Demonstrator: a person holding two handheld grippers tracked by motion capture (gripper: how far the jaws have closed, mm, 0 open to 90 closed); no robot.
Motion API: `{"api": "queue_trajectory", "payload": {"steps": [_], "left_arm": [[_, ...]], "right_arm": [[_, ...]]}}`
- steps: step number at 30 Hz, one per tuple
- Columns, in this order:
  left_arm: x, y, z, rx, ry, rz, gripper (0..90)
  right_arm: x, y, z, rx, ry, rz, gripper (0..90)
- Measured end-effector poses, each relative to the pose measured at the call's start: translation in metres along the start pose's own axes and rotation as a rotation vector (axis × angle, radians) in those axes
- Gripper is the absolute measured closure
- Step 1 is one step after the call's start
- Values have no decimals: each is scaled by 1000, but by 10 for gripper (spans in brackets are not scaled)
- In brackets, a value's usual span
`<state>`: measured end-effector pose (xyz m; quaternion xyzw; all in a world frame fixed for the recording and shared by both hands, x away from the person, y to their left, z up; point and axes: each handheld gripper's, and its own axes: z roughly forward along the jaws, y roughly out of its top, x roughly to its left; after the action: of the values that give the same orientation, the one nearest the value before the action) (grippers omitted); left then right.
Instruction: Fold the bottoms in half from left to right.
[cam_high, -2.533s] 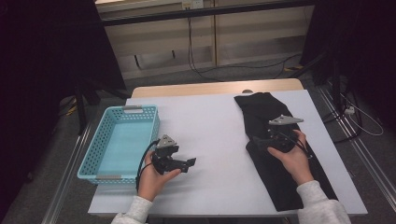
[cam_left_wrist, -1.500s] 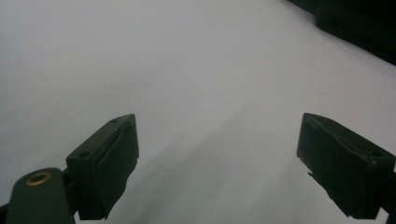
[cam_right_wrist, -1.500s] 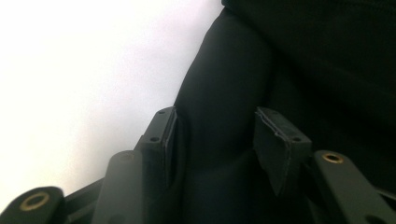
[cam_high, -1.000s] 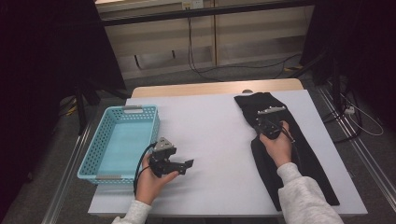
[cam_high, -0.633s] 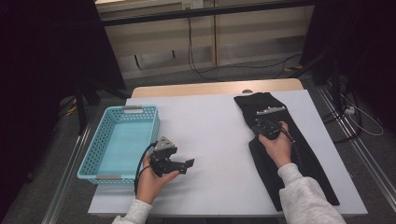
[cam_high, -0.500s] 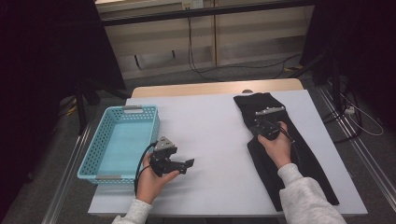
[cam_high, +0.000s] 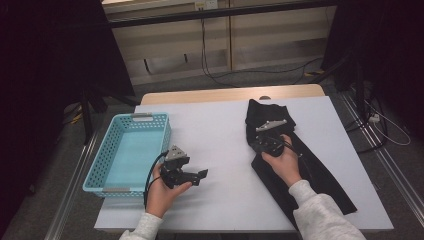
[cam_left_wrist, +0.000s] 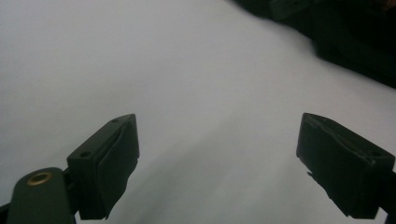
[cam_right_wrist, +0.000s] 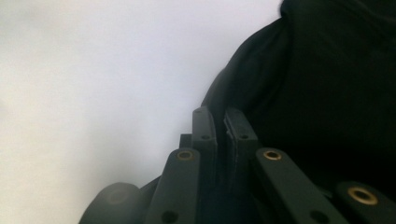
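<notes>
A long black cloth (cam_high: 300, 170) lies along the right half of the white table (cam_high: 215, 125). My right gripper (cam_high: 257, 145) sits low on the cloth's left edge; the jaws are shut with dark fabric (cam_right_wrist: 327, 93) bunched at their tips, and in the right gripper view the gripper (cam_right_wrist: 218, 122) shows only a thin slit between them. My left gripper (cam_high: 201, 175) rests near the table's front left, pointing right. Its jaws stand wide apart over bare white tabletop, with nothing between them in the left gripper view (cam_left_wrist: 219, 172).
A light blue plastic basket (cam_high: 95, 170) stands at the table's left edge, with nothing in it. Cables run across the floor behind the table. A dark stand (cam_high: 90, 100) is off the left side.
My right hand moved up the cloth, then slid a little to the left along its edge. The left hand and its gripper stayed where they were.
</notes>
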<state>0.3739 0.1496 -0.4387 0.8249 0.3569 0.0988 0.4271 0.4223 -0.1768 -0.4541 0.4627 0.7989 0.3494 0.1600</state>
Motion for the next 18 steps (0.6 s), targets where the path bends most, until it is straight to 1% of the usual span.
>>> {"api": "queue_trajectory", "payload": {"steps": [5,9,11,12,13,15,16,18], "left_arm": [[1,0,1,9,2,-1,128],[1,0,1,6,5,-5,129],[1,0,0,6,11,-8,129],[2,-1,0,7,12,-7,129],[2,-1,0,5,16,-19,129],[4,-1,-1,4,24,-23,128],[4,-1,-1,-2,28,-36,128],[4,-1,-1,0,32,-42,126]], "right_arm": [[22,3,5,6,48,-57,847],[42,6,9,7,103,-96,846],[57,7,12,13,119,-153,845],[64,8,14,19,123,-174,844],[69,8,15,20,131,-189,843],[82,9,17,21,169,-218,842],[88,9,17,21,189,-226,843],[99,9,18,19,229,-242,839]]}}
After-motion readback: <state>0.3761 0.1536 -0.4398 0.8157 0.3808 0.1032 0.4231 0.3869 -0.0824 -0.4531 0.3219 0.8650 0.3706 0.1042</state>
